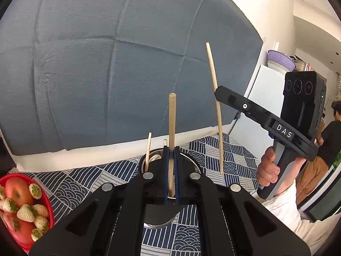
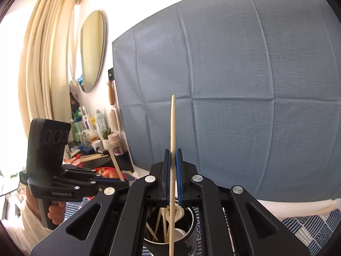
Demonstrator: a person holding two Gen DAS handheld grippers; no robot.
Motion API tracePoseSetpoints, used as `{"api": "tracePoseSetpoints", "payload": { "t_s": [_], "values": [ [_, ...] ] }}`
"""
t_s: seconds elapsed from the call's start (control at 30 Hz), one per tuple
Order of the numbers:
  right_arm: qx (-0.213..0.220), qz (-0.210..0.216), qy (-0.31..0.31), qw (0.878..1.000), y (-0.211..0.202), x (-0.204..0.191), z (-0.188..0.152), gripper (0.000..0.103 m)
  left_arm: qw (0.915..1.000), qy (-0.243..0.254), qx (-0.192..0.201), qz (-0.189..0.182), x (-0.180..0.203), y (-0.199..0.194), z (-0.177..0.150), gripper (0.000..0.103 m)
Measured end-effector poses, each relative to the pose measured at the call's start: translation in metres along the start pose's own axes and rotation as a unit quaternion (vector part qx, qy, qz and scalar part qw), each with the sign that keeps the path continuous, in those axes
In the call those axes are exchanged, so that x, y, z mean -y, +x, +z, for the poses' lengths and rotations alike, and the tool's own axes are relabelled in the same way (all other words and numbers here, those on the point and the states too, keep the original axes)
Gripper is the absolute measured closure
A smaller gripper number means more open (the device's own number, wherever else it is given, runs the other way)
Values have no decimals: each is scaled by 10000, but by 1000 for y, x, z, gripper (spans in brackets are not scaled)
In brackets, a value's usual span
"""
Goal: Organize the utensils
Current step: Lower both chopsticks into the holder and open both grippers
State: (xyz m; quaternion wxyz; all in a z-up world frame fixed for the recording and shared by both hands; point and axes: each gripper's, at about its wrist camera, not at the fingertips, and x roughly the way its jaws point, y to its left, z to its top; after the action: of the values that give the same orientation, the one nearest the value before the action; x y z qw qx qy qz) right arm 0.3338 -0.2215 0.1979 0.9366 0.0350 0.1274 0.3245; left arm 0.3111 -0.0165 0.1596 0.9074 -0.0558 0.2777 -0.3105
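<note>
Left gripper [image 1: 171, 160] is clamped on one wooden chopstick [image 1: 171, 132], jaws pinched down to the stick's width, stick standing near upright just above the metal utensil cup [image 1: 192, 160]; its lower end sits at or inside the cup rim, can't tell which. Right gripper [image 2: 173, 170] is likewise closed tight on a second chopstick [image 2: 172, 140], near vertical, and from the right wrist view its tip hangs over the cup [image 2: 190, 219], which already holds several chopsticks and a white spoon [image 2: 178, 213]. From the left wrist view that second chopstick [image 1: 215, 98] sits to the right of the cup, lower end over the blue patterned tablecloth [image 1: 213, 147]. Red bowl of strawberries and apples [image 1: 45, 194] at the left edge, well apart from the cup
</note>
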Motion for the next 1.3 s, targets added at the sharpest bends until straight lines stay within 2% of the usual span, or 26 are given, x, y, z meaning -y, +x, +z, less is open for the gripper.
{"api": "tracePoseSetpoints", "payload": {
  "t_s": [0.17, 0.27, 0.43, 0.63, 0.9, 1.03, 1.13, 1.23, 1.3],
  "values": [
    [625, 177, 335, 9973, -2, 5, -8, 98, 9999, 90, -83, 93, 0, 8, 0, 98],
    [827, 221, 502, 9951, 1, 11, -14, 98, 9995, 180, -155, 219, 1, 14, -1, 98],
    [911, 228, 637, 9935, 11, 19, -27, 98, 9988, 273, -265, 312, 3, 24, -3, 98],
    [696, 193, 625, 9954, 22, 23, -46, 98, 9974, 408, -401, 445, 6, 36, -9, 98],
    [166, 240, 365, 9989, 26, 13, -61, 98, 9961, 412, -587, 505, 5, 47, -17, 98],
    [-266, 50, 118, 9996, 25, 5, -65, 98, 9952, 396, -757, 477, 4, 53, -20, 98],
    [-894, 7, 10, 9960, 32, 1, -66, 98, 9940, 394, -904, 465, 2, 56, -21, 98],
    [-1710, -18, -50, 9853, 45, -1, -66, 98, 9927, 407, -1045, 439, 1, 58, -20, 98],
    [-2106, -73, -134, 9775, 51, -2, -66, 98, 9897, 545, -1217, 515, 3, 61, -21, 98]
  ]
}}
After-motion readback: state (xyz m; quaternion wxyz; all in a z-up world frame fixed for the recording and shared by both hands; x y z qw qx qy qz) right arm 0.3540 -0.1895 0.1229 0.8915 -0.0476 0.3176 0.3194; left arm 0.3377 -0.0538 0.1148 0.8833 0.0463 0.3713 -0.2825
